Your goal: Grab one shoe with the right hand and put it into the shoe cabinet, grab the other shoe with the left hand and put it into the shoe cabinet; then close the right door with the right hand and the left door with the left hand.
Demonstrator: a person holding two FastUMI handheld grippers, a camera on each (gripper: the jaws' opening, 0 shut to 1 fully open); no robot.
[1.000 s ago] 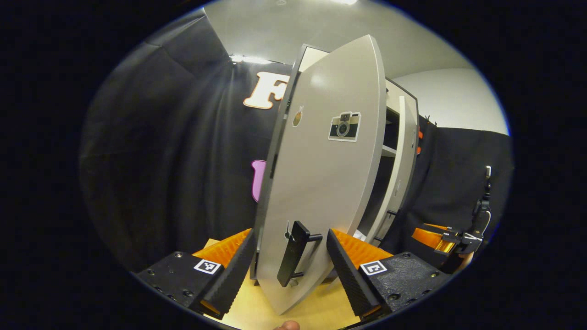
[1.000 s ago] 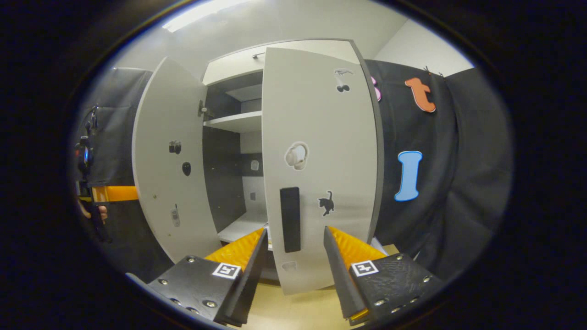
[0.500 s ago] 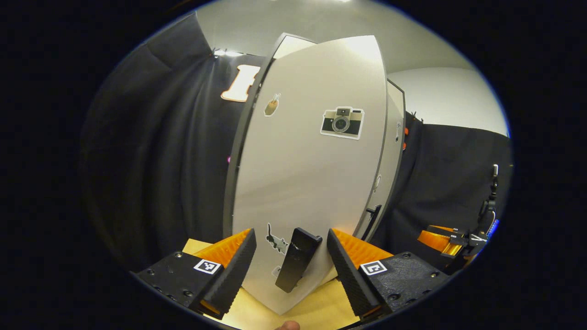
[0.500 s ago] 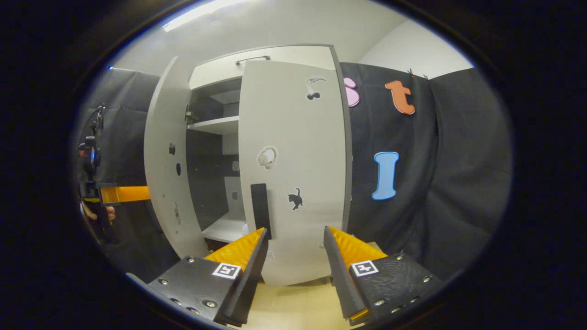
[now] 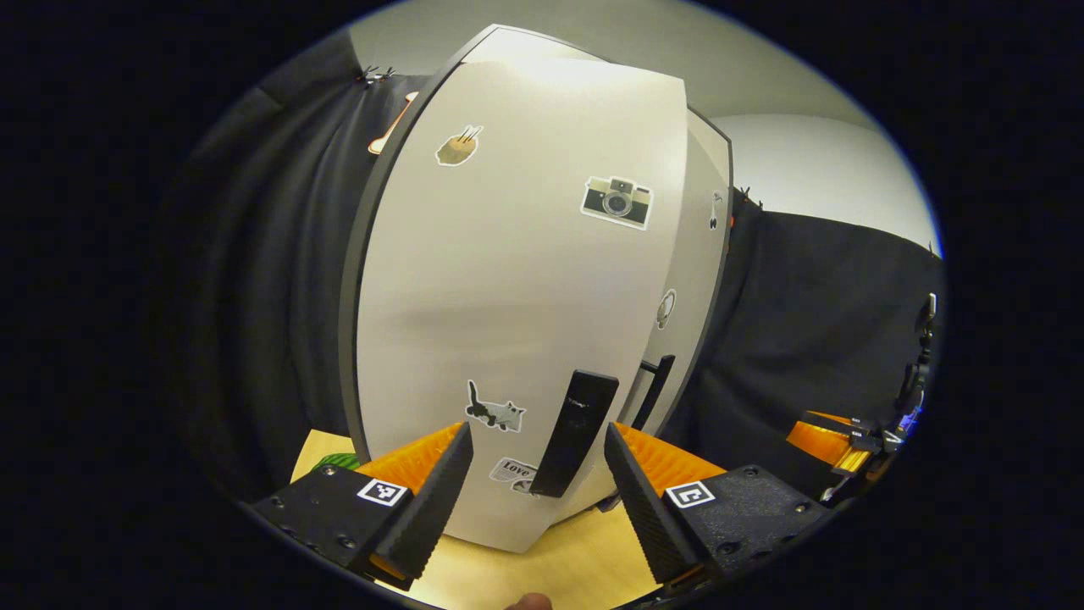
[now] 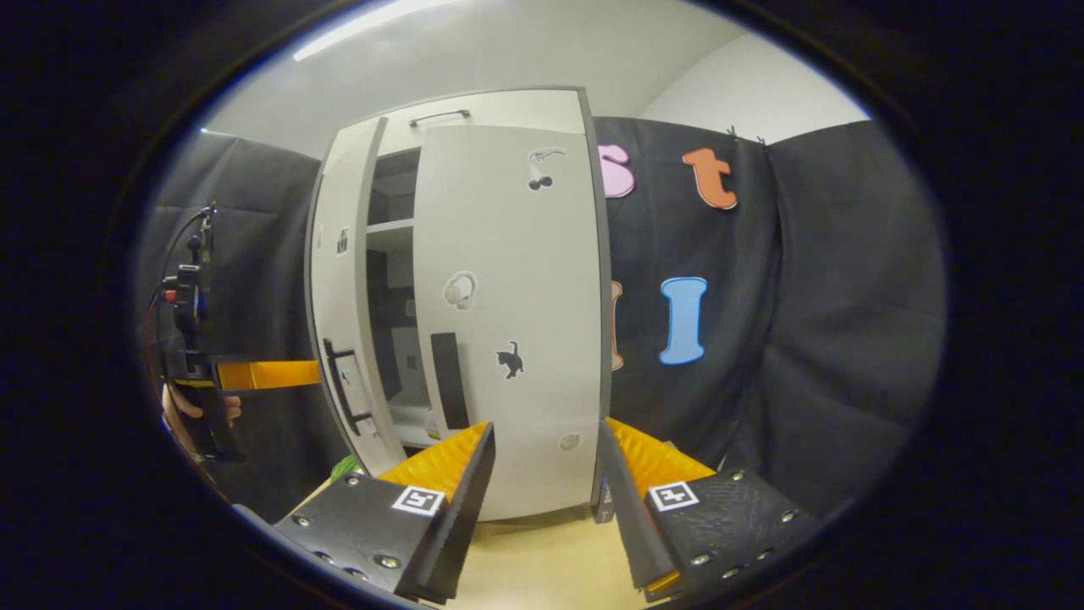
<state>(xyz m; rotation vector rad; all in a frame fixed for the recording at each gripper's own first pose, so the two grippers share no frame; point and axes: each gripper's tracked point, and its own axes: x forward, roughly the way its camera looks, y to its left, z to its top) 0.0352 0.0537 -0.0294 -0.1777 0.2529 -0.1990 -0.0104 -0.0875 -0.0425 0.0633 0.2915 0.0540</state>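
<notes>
Shoe cabinet (image 6: pixel 474 119): pale grey, stands on the wooden table (image 6: pixel 542 568) in front of the black booth wall; in the right gripper view a dark gap between the two doors shows shelves inside
Right door (image 6: pixel 517 322): almost flush with the cabinet front, with a black bar handle (image 6: pixel 447 379) near its inner edge and cat, cherry and headphone stickers on its face
Left door (image 5: pixel 517 288): in the left gripper view it faces the camera, close up, carrying a camera sticker, a cat sticker and a black bar handle (image 5: pixel 580 432); in the right gripper view it stands ajar at the cabinet's left side (image 6: pixel 343 296)
Left claw (image 5: pixel 535 474): fingers spread wide and holding nothing, with the left door's handle between them; whether either finger touches the door cannot be told; seen from the right gripper view it sits at the left door's outer face (image 6: pixel 279 373), held by a hand (image 6: pixel 182 411)
Right claw (image 6: pixel 542 474): fingers wide apart, gripping nothing, just in front of the right door's lower part; seen far right in the left gripper view (image 5: pixel 834 436)
Shoes: cannot tell where they lie inside the cabinet
</notes>
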